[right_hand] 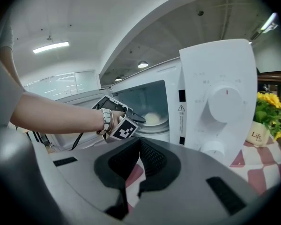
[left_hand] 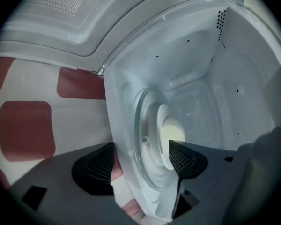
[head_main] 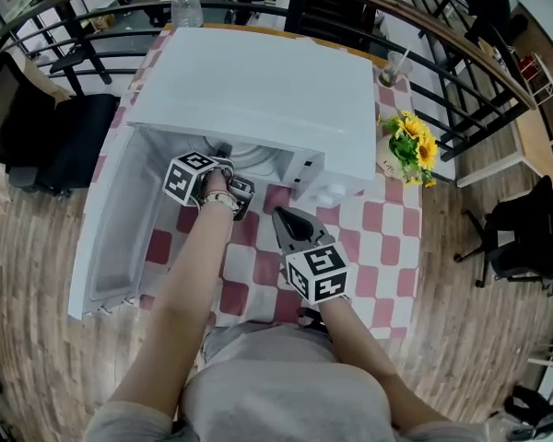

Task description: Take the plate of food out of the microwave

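Note:
A white microwave (head_main: 258, 90) stands on the checked table (head_main: 387, 238) with its door (head_main: 120, 228) swung open to the left. Inside, a white plate (left_hand: 165, 137) of pale food (left_hand: 174, 131) rests on the glass turntable (left_hand: 145, 125). My left gripper (left_hand: 140, 161) is open at the cavity mouth. One pad (left_hand: 180, 156) lies over the plate side and the other (left_hand: 100, 165) is outside the front lip. From the right gripper view, the left gripper (right_hand: 133, 117) reaches toward the plate (right_hand: 153, 119). My right gripper (head_main: 278, 213) is shut and empty, in front of the control panel.
The control panel with two knobs (right_hand: 225, 97) is right of the cavity. A pot of sunflowers (head_main: 407, 145) and a cup with a straw (head_main: 390, 72) stand at the table's right. A bottle (head_main: 186, 3) is behind the microwave, a dark chair (head_main: 64, 141) at left.

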A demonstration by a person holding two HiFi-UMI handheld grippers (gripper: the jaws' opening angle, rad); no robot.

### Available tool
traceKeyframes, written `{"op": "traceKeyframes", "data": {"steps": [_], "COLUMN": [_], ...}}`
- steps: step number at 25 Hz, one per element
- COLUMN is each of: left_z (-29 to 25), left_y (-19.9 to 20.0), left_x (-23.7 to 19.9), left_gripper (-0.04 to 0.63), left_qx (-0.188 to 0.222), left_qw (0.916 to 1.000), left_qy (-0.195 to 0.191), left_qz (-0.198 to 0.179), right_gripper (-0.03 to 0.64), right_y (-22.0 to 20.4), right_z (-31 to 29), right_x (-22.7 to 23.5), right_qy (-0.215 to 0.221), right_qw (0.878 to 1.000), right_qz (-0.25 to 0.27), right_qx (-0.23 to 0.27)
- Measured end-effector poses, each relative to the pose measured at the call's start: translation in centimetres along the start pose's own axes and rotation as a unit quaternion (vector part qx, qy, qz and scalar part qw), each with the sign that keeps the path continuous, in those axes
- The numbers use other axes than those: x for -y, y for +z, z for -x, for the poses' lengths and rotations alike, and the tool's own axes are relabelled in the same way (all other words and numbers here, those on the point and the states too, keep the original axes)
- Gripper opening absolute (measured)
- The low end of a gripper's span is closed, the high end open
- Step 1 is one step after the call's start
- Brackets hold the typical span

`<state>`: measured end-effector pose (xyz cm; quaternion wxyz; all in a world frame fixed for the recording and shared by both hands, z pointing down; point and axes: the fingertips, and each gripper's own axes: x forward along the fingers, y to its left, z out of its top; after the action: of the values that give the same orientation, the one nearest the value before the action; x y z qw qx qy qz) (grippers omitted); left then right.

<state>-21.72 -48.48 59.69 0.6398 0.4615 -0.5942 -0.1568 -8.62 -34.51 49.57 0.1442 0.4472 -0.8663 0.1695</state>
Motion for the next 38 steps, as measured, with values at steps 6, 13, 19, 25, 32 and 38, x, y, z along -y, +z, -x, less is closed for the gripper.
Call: {"op": "traceKeyframes", "data": {"steps": [6, 13, 19, 25, 32, 38], "left_z": [-1.0, -1.6, -1.4, -1.0, -0.2, 0.4], "left_y": [0.1, 0.3, 0.2, 0.1, -0.5, -0.7], "left_x": [-0.5, -0.7, -0.8, -1.0, -1.1, -1.2], "left_gripper": [0.347, 0.354, 0.354, 0.343, 0.305, 0.258], "left_qx": [0.0, 0.003, 0.002, -0.002, -0.005, -0.008], "left_qw": [0.9994, 0.9988, 0.9988, 0.9991, 0.999, 0.9989], "left_qy": [0.03, 0.037, 0.032, 0.026, 0.007, -0.005], "left_qz": [0.018, 0.032, 0.036, 0.035, 0.044, 0.045], "right_gripper": [0.025, 0.025, 0.025, 0.025, 0.025, 0.025], "right_y": [-0.6, -0.9, -0.9, -0.5, -0.1, 0.0], "right_z": [-0.1, 0.0, 0.3, 0.8, 1.0, 1.1], "right_x": [0.2, 0.4, 0.4, 0.2, -0.1, -0.6], "right_qy": [-0.004, -0.009, -0.009, -0.012, -0.01, -0.007], "right_qw": [1.0, 1.0, 1.0, 1.0, 1.0, 1.0], "right_qz": [-0.003, -0.004, -0.003, -0.001, 0.003, 0.006], "right_qx": [-0.009, -0.012, -0.009, -0.003, 0.002, 0.006]}}
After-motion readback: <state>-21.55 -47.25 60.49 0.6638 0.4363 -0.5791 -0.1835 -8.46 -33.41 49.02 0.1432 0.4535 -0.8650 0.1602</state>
